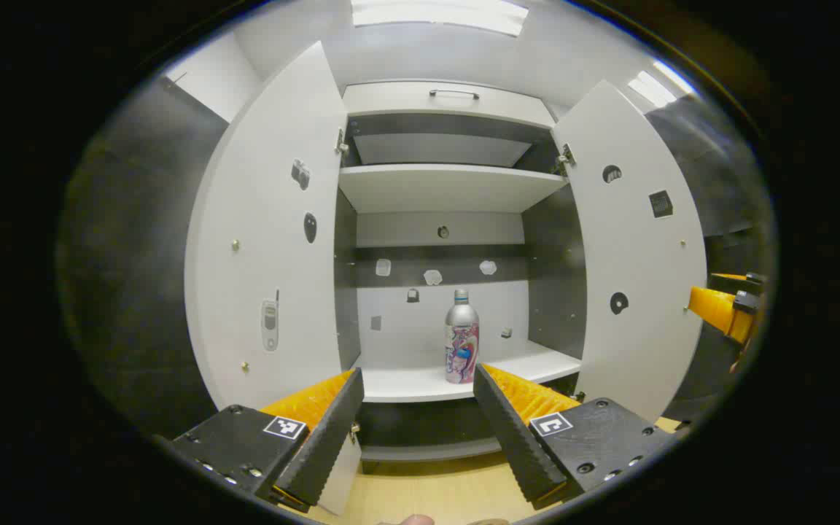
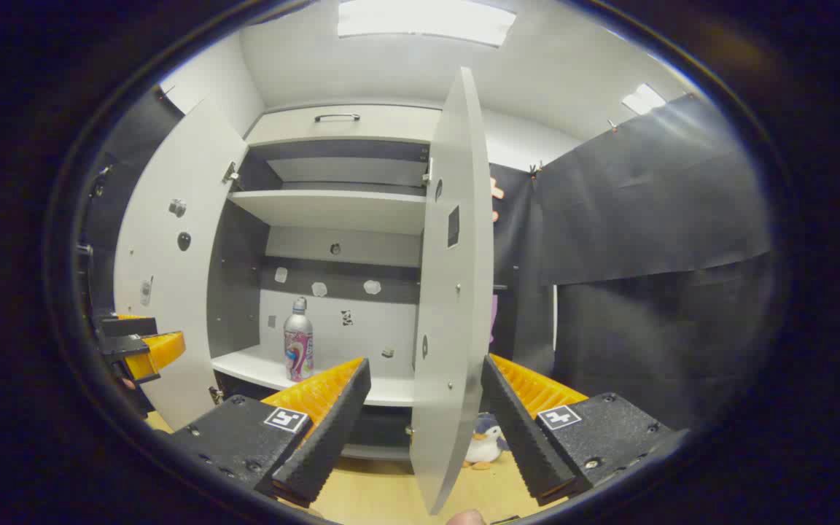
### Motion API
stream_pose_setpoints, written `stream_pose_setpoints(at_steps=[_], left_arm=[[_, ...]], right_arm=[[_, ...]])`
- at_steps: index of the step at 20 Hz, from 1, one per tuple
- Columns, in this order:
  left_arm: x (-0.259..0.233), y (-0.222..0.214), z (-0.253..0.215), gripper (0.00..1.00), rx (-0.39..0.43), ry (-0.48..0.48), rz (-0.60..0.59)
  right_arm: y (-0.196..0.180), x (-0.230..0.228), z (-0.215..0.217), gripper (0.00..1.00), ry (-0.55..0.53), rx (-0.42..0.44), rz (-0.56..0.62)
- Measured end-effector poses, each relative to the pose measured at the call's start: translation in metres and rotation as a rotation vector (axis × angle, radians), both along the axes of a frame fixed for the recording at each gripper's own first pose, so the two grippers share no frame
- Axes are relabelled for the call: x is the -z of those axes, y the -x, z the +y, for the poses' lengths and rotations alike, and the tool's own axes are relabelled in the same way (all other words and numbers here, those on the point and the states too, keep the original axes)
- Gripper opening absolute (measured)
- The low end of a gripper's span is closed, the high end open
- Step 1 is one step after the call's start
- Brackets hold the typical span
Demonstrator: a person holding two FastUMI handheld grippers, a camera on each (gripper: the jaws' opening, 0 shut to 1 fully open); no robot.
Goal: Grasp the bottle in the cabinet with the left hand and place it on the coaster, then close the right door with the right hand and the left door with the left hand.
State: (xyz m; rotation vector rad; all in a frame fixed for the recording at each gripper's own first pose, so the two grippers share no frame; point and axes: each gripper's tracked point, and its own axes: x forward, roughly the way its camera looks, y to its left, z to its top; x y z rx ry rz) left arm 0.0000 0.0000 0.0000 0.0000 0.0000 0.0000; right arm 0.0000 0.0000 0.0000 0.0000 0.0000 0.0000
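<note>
A silver bottle (image 1: 461, 337) with a pink and blue label stands upright on the cabinet's lower shelf (image 1: 405, 383), near its front edge. My left gripper (image 1: 418, 397) is open, short of the shelf, with the bottle beyond the gap. Both white doors stand open: the left door (image 1: 267, 248) and the right door (image 1: 639, 255). In the right gripper view the bottle (image 2: 298, 340) stands at the left of the shelf. My right gripper (image 2: 426, 390) is open, and the right door's edge (image 2: 456, 292) hangs between its fingers without being pressed.
An empty upper shelf (image 1: 443, 186) and a top drawer with a handle (image 1: 453, 94) sit above. A small penguin toy (image 2: 484, 442) lies on the wooden floor (image 2: 383, 492) beside the right door. Black cloth walls flank the cabinet. The other gripper (image 2: 135, 346) shows at far left.
</note>
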Motion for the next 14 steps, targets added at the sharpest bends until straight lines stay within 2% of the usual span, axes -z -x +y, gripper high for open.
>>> stream_pose_setpoints(at_steps=[3, 5, 6, 7, 14], left_arm=[[-0.013, 0.005, 0.004, 0.94, -0.043, -0.011, -0.020], [-0.021, 0.008, 0.003, 0.99, -0.059, -0.010, -0.033], [-0.025, 0.010, 0.003, 0.96, -0.061, -0.007, -0.037], [-0.026, 0.011, 0.000, 0.98, -0.057, -0.001, -0.034], [-0.036, 0.012, -0.012, 0.96, -0.048, -0.012, -0.035]], right_arm=[[0.000, -0.003, -0.007, 0.99, -0.007, -0.023, -0.001], [0.004, 0.001, -0.008, 0.99, -0.004, -0.046, 0.013], [0.003, 0.001, -0.011, 0.99, -0.006, -0.044, 0.015], [0.002, 0.001, -0.014, 0.99, -0.008, -0.035, 0.018], [0.010, 0.006, -0.038, 0.99, -0.021, -0.009, 0.031]])
